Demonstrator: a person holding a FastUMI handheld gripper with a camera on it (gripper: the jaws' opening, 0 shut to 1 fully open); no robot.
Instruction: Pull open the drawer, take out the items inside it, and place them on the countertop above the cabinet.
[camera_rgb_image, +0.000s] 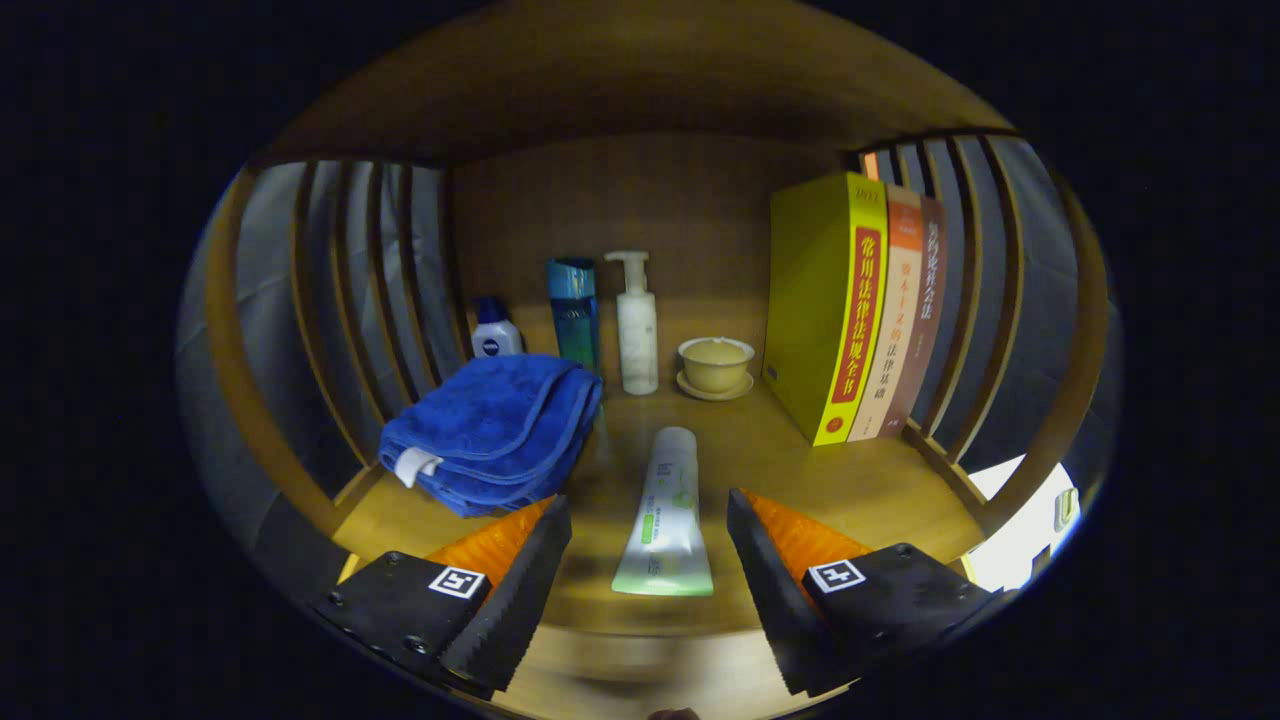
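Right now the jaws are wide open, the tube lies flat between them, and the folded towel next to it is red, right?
Almost. The folded towel is blue, not red, as the gripper view shows. The rest holds: the gripper has its jaws wide open, and the tube lies flat between them, with the towel beside it on the wooden shelf.

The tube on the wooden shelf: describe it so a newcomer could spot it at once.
On the wooden shelf, right of the folded blue towel, a white-and-green squeeze tube lies flat between the gripper's open jaws. Unlike the bottles standing behind, it lies down.
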